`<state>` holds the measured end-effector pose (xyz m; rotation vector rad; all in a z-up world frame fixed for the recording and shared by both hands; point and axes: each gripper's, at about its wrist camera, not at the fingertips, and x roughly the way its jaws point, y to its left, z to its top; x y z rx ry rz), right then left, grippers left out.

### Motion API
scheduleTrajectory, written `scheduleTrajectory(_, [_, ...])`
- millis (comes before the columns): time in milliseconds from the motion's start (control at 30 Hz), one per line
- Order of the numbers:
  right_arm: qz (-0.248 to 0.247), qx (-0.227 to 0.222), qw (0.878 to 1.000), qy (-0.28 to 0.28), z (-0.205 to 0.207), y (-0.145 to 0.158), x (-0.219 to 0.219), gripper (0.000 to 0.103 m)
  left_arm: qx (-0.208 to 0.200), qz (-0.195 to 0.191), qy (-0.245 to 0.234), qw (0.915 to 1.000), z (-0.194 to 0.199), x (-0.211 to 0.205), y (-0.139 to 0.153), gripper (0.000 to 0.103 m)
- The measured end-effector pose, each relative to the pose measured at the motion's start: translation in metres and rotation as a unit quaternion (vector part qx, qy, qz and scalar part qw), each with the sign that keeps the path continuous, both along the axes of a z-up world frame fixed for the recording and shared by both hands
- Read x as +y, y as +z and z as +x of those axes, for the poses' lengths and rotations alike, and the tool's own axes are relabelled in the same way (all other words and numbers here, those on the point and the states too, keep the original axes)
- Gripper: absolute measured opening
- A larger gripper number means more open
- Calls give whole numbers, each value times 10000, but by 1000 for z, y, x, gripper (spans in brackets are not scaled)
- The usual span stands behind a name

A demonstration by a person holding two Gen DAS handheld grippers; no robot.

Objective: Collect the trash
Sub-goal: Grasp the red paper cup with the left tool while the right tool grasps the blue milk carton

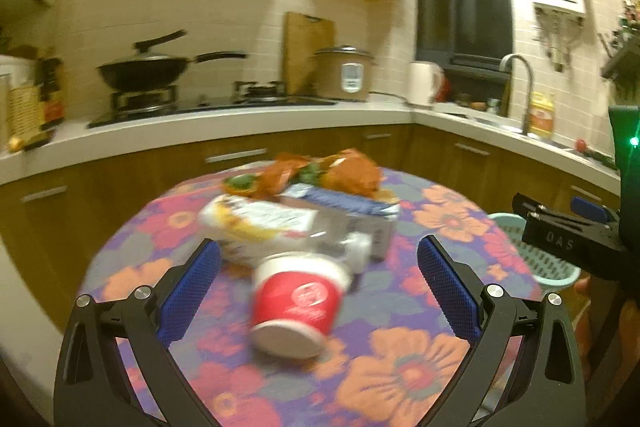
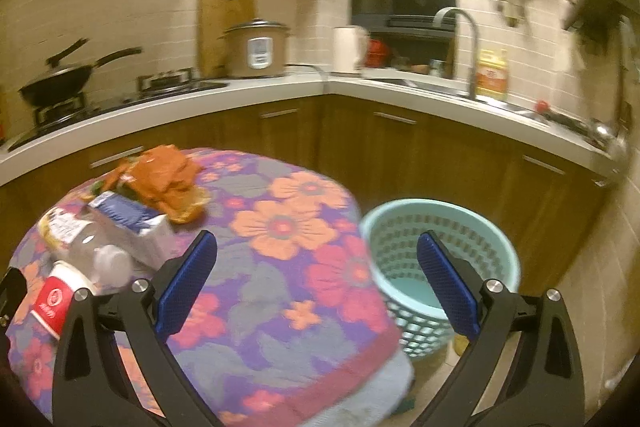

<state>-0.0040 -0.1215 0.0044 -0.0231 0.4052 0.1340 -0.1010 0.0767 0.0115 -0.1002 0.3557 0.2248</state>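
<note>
A red paper cup (image 1: 298,301) lies tipped on the floral woven cloth of the round surface (image 1: 420,359), between the wide-spread, ribbed blue pads of the left gripper (image 1: 318,291). The right gripper (image 2: 316,283), equally wide and empty, hovers near a perforated turquoise plastic basket (image 2: 436,227) on the floor.

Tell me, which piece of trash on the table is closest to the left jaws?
The red paper cup, lying on its side between the open jaws. The bottle, blue carton and orange bag lie farther back.
</note>
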Motion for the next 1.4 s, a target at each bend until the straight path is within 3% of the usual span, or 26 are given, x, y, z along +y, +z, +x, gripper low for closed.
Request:
scheduleTrajectory(167, [90, 220, 9960, 867, 17, 0, 36, 89, 287, -111, 247, 9992, -4, 20, -10, 95])
scheduleTrajectory(367, [165, 577, 9846, 1640, 51, -4, 69, 80, 779, -283, 147, 9965, 10, 28, -24, 95])
scheduleTrajectory(500, [294, 954, 9688, 2270, 74, -9, 82, 80, 959, -314, 91, 9949, 22, 29, -29, 95])
scheduleTrajectory(633, [-64, 1087, 9568, 2697, 84, -19, 104, 80, 1181, -370, 133, 9922, 32, 31, -39, 92])
scheduleTrajectory(900, [-368, 1377, 9387, 3140, 105, -34, 130, 77, 1523, -523, 136, 9869, 47, 34, -48, 84])
scheduleTrajectory(967, [-364, 1524, 9322, 3262, 109, -37, 134, 66, 1601, -515, 192, 9856, 50, 34, -49, 80])
scheduleTrajectory(1033, [-398, 1663, 9271, 3336, 112, -41, 138, 45, 1651, -548, 165, 9846, 53, 34, -50, 74])
scheduleTrajectory(1133, [-373, 1637, 9273, 3345, 109, -41, 136, 44, 1713, -601, 179, 9832, 54, 34, -52, 64])
scheduleTrajectory(1400, [-299, 1500, 9312, 3309, 95, -36, 117, 42, 1542, -484, 256, 9865, 47, 30, -45, 62])
